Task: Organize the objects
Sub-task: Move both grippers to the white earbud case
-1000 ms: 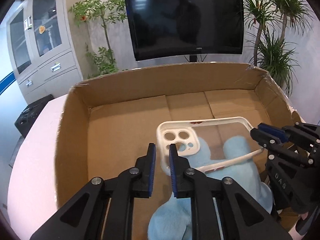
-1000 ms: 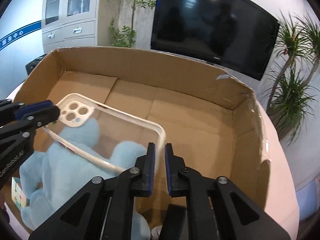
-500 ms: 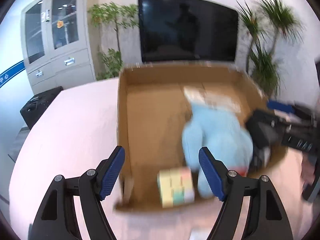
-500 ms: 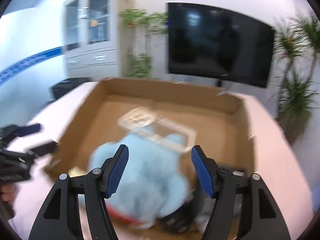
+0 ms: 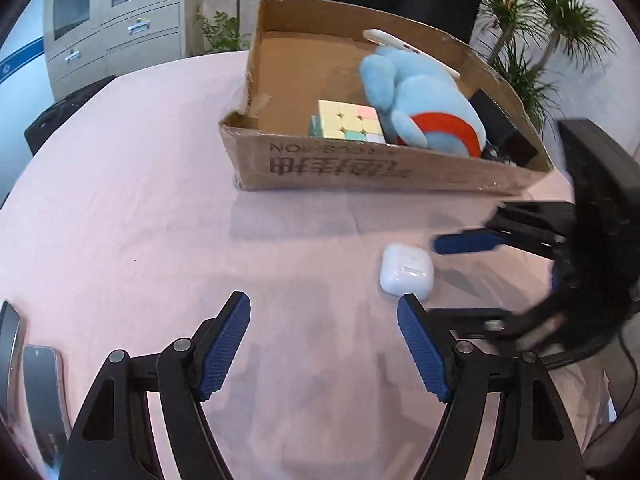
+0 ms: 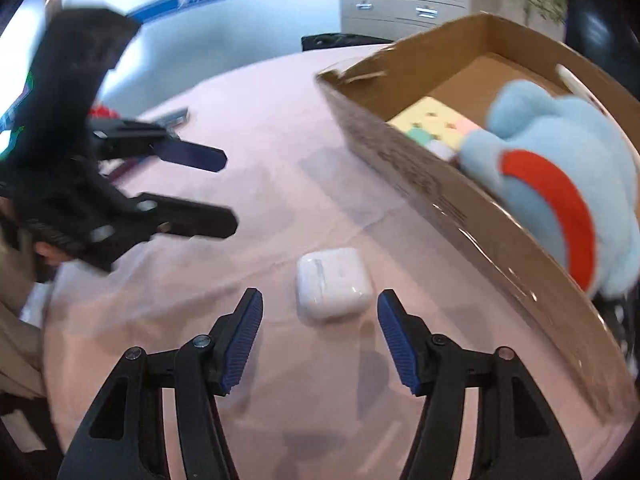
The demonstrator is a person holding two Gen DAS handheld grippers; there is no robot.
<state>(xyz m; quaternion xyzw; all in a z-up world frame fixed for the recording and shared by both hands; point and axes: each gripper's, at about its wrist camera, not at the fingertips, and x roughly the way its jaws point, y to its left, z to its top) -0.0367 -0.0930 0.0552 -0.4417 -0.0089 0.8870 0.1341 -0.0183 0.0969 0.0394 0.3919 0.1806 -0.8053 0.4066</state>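
White earbud case (image 6: 333,282): flat on pink desk (image 6: 280,120), in front of cardboard box (image 5: 384,168), just ahead of right tool (image 6: 320,340), fingers apart, empty. Left tool (image 5: 324,344): apart, empty, nearby. In box: blue plush (image 5: 424,96), pastel cube (image 5: 352,122), phone case (image 5: 396,44) w/ plush beneath.

We saw bright, even daylight, soft shadows on the pink tablecloth (image 5: 120,200), fisheye bending at edges, and motion blur at the sides.
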